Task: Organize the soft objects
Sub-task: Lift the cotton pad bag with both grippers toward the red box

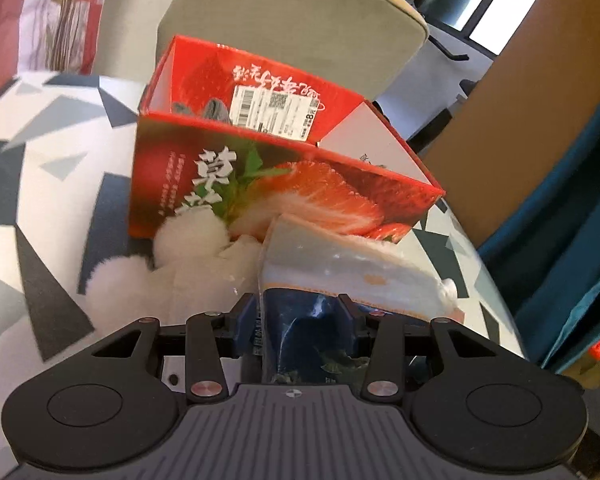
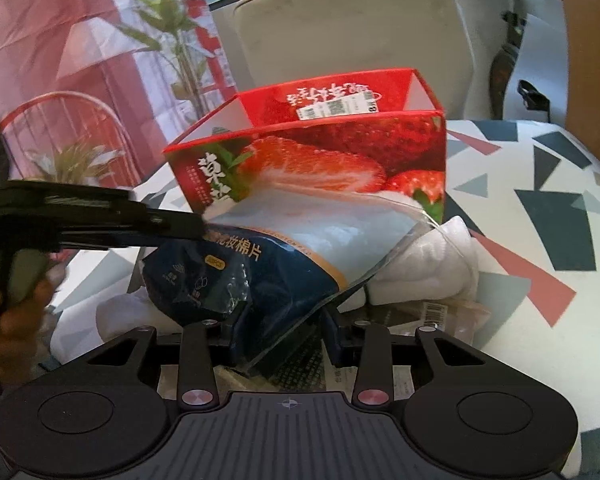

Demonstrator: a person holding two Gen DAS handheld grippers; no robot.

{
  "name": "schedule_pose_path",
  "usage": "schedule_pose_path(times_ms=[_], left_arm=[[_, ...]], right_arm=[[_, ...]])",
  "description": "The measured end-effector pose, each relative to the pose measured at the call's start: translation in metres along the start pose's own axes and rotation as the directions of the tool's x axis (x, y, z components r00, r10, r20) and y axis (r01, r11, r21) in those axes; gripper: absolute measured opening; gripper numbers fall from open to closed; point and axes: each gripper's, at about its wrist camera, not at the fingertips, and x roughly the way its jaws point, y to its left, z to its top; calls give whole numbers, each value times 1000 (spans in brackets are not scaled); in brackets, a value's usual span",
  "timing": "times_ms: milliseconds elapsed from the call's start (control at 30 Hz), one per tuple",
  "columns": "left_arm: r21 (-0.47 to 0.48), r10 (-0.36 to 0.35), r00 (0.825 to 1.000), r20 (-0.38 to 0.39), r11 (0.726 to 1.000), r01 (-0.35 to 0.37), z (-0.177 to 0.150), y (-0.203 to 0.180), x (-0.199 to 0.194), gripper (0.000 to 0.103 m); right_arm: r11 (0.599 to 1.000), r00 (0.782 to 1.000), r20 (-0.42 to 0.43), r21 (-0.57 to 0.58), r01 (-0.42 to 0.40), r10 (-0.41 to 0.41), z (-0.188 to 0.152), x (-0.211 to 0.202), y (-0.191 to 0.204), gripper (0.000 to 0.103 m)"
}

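On the patterned table point(image 2: 540, 208), both my grippers clamp the pad bag: left gripper point(image 1: 300, 312) and right gripper point(image 2: 284, 320) each pinch an end. The red box point(image 2: 340, 152) sits just ahead; I should lift evenly and drop the bag in.

You see one red strawberry box point(image 2: 324, 160), one blue-and-clear pack of cotton pads point(image 2: 260, 256), two white fluffy balls point(image 1: 192, 240), one folded white cloth point(image 2: 432, 264), one chair point(image 2: 352, 28), and two tongs point(image 1: 298, 312) point(image 2: 284, 328).
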Motion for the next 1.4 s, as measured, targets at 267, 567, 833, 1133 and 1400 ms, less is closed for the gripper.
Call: schedule_pose_path(times_ms=[267,567,833,1133,1400], left_arm=[[25,-10,999,33,1000,9,-17,-8,-11,28],[35,10,999,53,999,-12,-28,-11,-18,28],[62,15,996,93,998,-21,-31,-16,-23,28],[89,12,991,134,996,-24,-31,-22,-30,28],[104,8,988,151,994,-24,-32,-25,-36,28]], right_arm=[[1000,1000,6,24,-5,5,0,-1,-5,39],[996,997,80,88,-4,-3,3,-13,-14,41],[996,995,99,86,-18,10,3,-14,-14,29],[997,990,140,70,-24,14,4,-20,-11,29],[998,988,156,54,-23,14,5,-24,-8,29]])
